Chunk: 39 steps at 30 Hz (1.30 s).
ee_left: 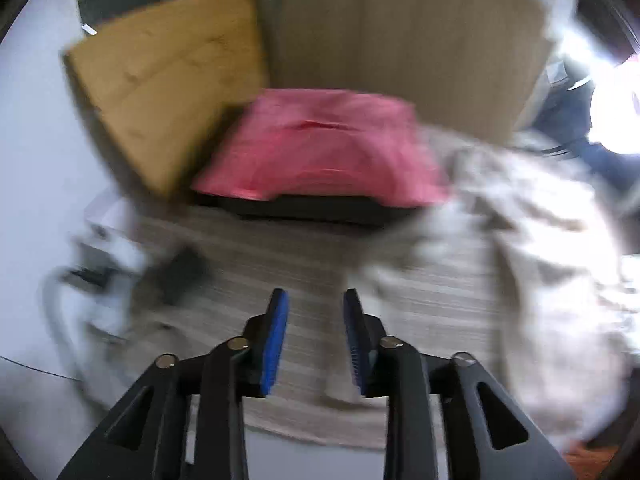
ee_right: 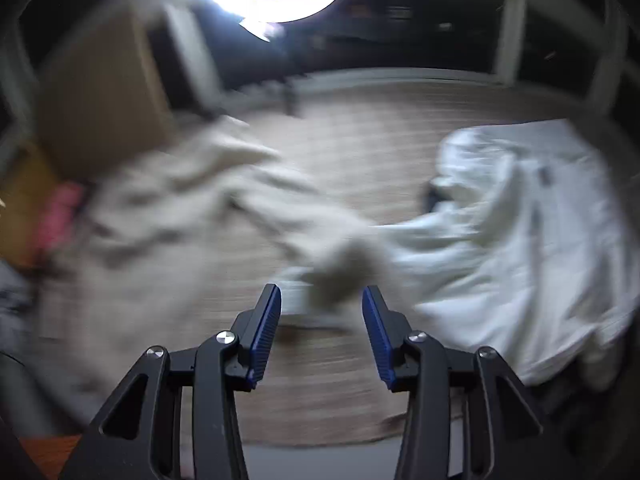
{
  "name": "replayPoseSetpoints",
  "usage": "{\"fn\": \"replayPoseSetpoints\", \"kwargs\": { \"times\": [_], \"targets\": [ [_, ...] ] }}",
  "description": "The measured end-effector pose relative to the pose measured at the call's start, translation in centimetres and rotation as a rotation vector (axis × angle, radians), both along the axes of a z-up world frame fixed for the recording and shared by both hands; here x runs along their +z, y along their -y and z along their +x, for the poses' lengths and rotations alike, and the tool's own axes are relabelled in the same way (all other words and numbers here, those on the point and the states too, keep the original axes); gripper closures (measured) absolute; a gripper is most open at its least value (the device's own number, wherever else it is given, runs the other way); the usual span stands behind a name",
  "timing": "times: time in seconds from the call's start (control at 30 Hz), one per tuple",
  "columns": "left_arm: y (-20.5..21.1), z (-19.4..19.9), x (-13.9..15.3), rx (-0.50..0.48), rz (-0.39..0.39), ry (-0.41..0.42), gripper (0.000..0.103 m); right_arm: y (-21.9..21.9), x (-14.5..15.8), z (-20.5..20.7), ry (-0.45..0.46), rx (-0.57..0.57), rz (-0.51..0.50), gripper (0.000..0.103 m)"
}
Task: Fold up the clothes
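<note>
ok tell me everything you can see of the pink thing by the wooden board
The pink cloth looks like a soft, folded garment, plain pink with a few creases across its top. It lies flat on a dark, low block, draped over its edges. A tilted wooden board stands at its left and a crumpled beige garment reaches its right edge. Neither gripper touches it. The right wrist view shows only a pink sliver at the far left. Blur hides finer detail.

Nope, no readable text, labels or numbers anywhere, both views are way too blurry for that.
</note>
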<state>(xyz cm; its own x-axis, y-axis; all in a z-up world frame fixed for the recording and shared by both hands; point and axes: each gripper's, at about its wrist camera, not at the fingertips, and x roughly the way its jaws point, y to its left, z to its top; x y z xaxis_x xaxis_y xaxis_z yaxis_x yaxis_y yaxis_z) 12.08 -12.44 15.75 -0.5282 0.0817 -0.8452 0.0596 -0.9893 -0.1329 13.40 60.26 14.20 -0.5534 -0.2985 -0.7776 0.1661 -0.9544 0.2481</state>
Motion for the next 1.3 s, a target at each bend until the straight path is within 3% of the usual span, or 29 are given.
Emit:
{"fn": "replayPoseSetpoints", "kwargs": {
  "times": [0.07, 0.13, 0.2, 0.3, 0.43, 0.53, 0.63, 0.73, 0.83, 0.9, 0.93, 0.97, 1.0, 1.1, 1.23, 1.3],
  "targets": [
    [-2.7, 0.1, -1.6, -0.105, 0.105, 0.029, 0.062, 1.4, 0.9, 0.2, -0.010, 0.062, -0.095, 0.053],
    [-7.7, -0.5, -4.6, -0.244, 0.145, 0.083, 0.062, 3.4, 1.6, -0.3, -0.024, 0.121, -0.137, 0.053],
    [-12.9, -0.9, -7.6, -0.339, 0.139, 0.126, 0.065, 7.1, 1.8, -2.1, -0.023, 0.193, -0.136, 0.053],
    [-18.2, -0.9, -9.9, -0.419, 0.099, 0.146, 0.065, 14.8, 2.0, -5.9, -0.023, 0.329, -0.122, 0.053],
    [-20.1, -1.1, -11.0, -0.441, 0.085, 0.136, 0.065, 28.7, 2.5, -10.3, 0.030, 0.552, -0.112, 0.053],
    [-19.3, -1.2, -11.3, -0.395, 0.128, 0.120, 0.070, 39.4, 0.5, -12.3, 0.035, 0.679, 0.032, 0.053],
    [-17.9, -1.2, -12.4, -0.343, 0.183, 0.116, 0.070, 48.3, -3.9, -13.7, 0.073, 0.768, 0.237, 0.053],
    [-17.7, -0.9, -13.2, -0.330, 0.200, 0.119, 0.071, 53.3, -8.3, -14.8, 0.116, 0.799, 0.379, 0.053],
    [-17.9, -0.9, -13.5, -0.330, 0.224, 0.106, 0.075, 55.2, -10.3, -15.9, 0.117, 0.783, 0.430, 0.053],
    [-18.3, -1.0, -13.5, -0.338, 0.251, 0.113, 0.087, 55.5, -10.9, -16.8, 0.130, 0.748, 0.426, 0.056],
    [-18.5, -1.1, -13.6, -0.344, 0.255, 0.113, 0.089, 55.3, -11.0, -17.2, 0.147, 0.740, 0.404, 0.061],
    [-18.7, -1.1, -13.6, -0.354, 0.252, 0.105, 0.097, 55.1, -11.0, -17.5, 0.161, 0.735, 0.380, 0.079],
    [-18.9, -1.1, -13.5, -0.364, 0.248, 0.096, 0.098, 54.9, -10.9, -17.7, 0.169, 0.735, 0.353, 0.093],
    [-18.2, -0.2, -12.0, -0.369, 0.314, 0.049, 0.098, 53.8, -9.2, -17.9, 0.140, 0.715, 0.284, 0.097],
    [-14.9, 1.4, -9.0, -0.291, 0.408, -0.006, 0.099, 52.0, -4.8, -17.7, 0.082, 0.700, 0.167, 0.098],
    [-13.9, 1.9, -9.2, -0.256, 0.421, 0.007, 0.099, 51.5, -3.3, -18.2, 0.059, 0.683, 0.114, 0.098]
  ]
}}
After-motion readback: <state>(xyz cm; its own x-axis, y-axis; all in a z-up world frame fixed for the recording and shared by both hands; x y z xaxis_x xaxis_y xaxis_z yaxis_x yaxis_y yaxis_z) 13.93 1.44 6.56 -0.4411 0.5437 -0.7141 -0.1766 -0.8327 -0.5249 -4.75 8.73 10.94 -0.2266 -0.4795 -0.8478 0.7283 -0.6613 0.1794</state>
